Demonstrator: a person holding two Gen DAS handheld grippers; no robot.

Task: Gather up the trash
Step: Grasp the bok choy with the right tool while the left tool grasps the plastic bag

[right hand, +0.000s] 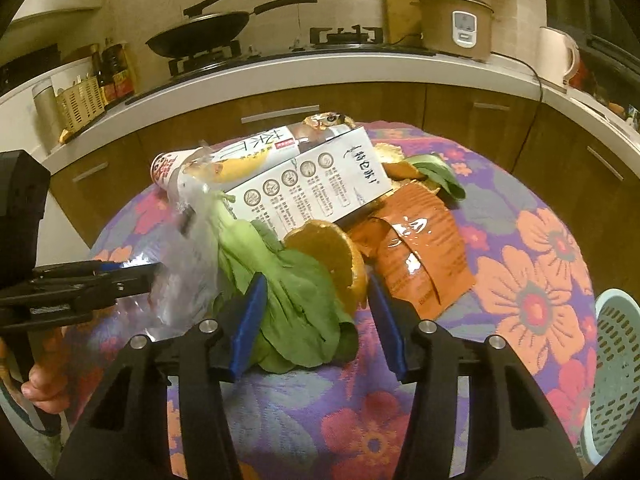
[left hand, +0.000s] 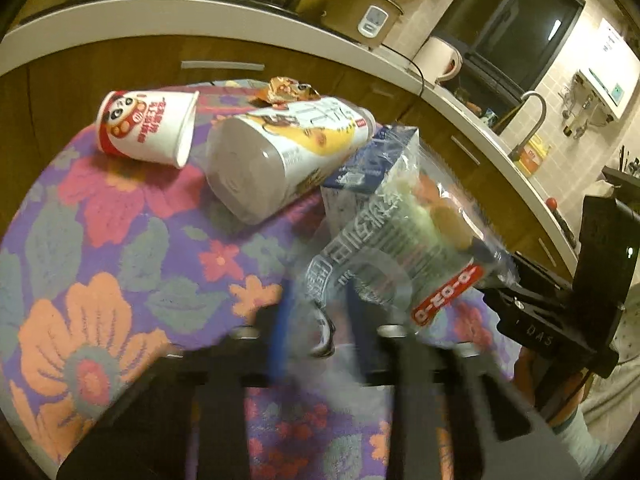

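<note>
Trash: a loose heap lay on the flowered worktop [right hand: 532,280], spread from near the jaws to its far edge.
Clear plastic wrapper [left hand: 400,248]: at the near left of the heap, printed with a red strip, crumpled; its near end lay between the left gripper's blue pads.
Left gripper [left hand: 316,336]: jaws closed on the wrapper's near end; its black body also showed at the left edge of the right wrist view [right hand: 132,280], tip against the plastic.
Green leaf [right hand: 292,292]: near middle, a limp leafy vegetable lying between the right gripper's fingers.
Orange peel [right hand: 336,256]: a cupped piece resting on the leaf, just beside the right finger.
Right gripper [right hand: 316,320]: jaws partly apart around the leaf and peel; whether the pads pressed on them could not be told.
Orange sachet [right hand: 420,256]: torn, glossy, to the right of the peel.
White carton [right hand: 312,188]: lying flat behind the leaf, printed side up.
White bottle [left hand: 280,160]: on its side, far of the wrapper.
Paper cup [left hand: 148,128]: tipped over at the far left, red and white.
Basket [right hand: 616,368]: pale green, perforated, off the worktop's right edge.
Kitchen counter [right hand: 280,72]: beyond, carrying a wok [right hand: 200,34] and a rice cooker [right hand: 456,24].
</note>
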